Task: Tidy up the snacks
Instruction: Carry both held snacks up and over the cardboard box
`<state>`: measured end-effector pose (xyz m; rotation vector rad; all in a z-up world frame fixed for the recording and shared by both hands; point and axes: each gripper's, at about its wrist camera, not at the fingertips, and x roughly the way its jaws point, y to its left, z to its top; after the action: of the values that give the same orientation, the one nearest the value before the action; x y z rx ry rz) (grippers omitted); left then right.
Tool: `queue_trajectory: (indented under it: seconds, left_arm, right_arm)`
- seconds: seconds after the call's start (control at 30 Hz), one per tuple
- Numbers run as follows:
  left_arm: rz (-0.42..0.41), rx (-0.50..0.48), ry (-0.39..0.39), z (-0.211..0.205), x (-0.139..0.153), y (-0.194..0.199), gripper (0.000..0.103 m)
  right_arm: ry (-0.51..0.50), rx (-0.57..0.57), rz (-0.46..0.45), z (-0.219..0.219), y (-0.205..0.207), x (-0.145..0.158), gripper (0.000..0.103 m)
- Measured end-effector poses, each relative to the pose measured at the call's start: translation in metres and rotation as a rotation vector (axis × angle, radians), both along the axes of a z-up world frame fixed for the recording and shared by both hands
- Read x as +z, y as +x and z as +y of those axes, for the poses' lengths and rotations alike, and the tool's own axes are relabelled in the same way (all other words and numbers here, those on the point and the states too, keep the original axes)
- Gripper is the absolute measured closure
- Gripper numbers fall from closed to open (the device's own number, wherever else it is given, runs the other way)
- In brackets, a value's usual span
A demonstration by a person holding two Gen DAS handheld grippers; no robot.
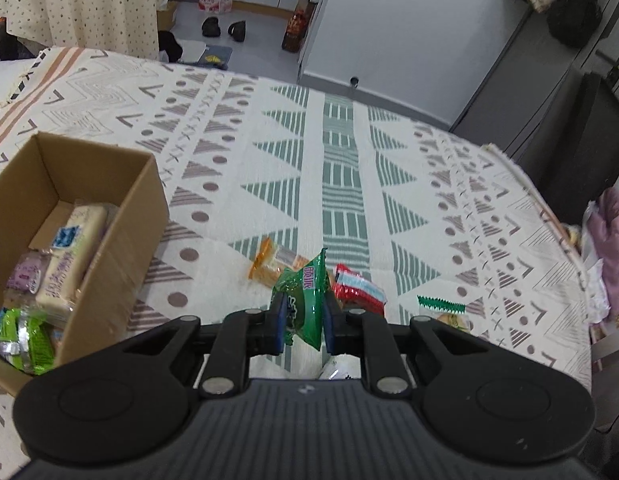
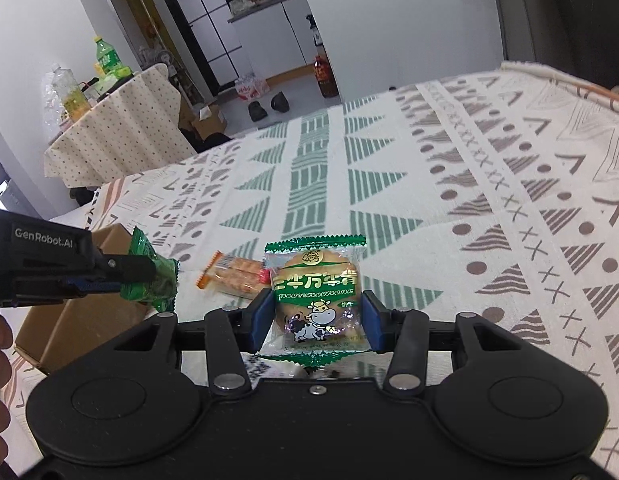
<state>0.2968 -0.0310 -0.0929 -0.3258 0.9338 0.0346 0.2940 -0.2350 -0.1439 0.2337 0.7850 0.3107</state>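
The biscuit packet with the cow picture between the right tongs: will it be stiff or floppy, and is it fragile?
The cow biscuit packet probably feels light, with a stiff middle, as a round biscuit shows through its clear window. Its serrated film ends look floppy and perhaps slippery. The biscuit may crack if the right tongs squeeze hard.

Bright, even indoor light throughout; soft, faint shadows only. Strong fisheye bending at the edges, walls and doorframes curving. Slight motion blur on the cardboard box (image 1: 109, 240) and orange wrapper (image 2: 233, 274). Mild glare on foil packets.
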Motion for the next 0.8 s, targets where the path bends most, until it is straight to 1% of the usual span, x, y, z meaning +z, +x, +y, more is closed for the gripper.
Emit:
queue_trajectory:
  seconds: [0.1,0.27,0.37,0.63,0.8]
  left_arm:
    - [-0.02,0.006,-0.023,0.011,0.005,-0.004,0.086]
    - [-0.07,0.028,-0.051,0.028,0.019,-0.008,0.086]
    - [-0.087,0.04,-0.07,0.036,0.025,-0.012,0.086]
    - [-0.141,0.068,-0.12,0.059,0.041,-0.023,0.086]
    - [-0.168,0.102,-0.142,0.078,0.05,-0.03,0.086]
  right_arm:
    - [-0.007,-0.009,-0.029,0.007,-0.006,0.01,0.057]
    - [0.003,-0.037,-0.051,0.019,-0.015,0.024,0.057]
    - [0.001,-0.041,-0.056,0.027,-0.017,0.033,0.057]
    - [-0.02,-0.022,-0.092,0.056,-0.021,0.055,0.057]
    - [-0.027,-0.009,-0.094,0.076,-0.023,0.064,0.057]
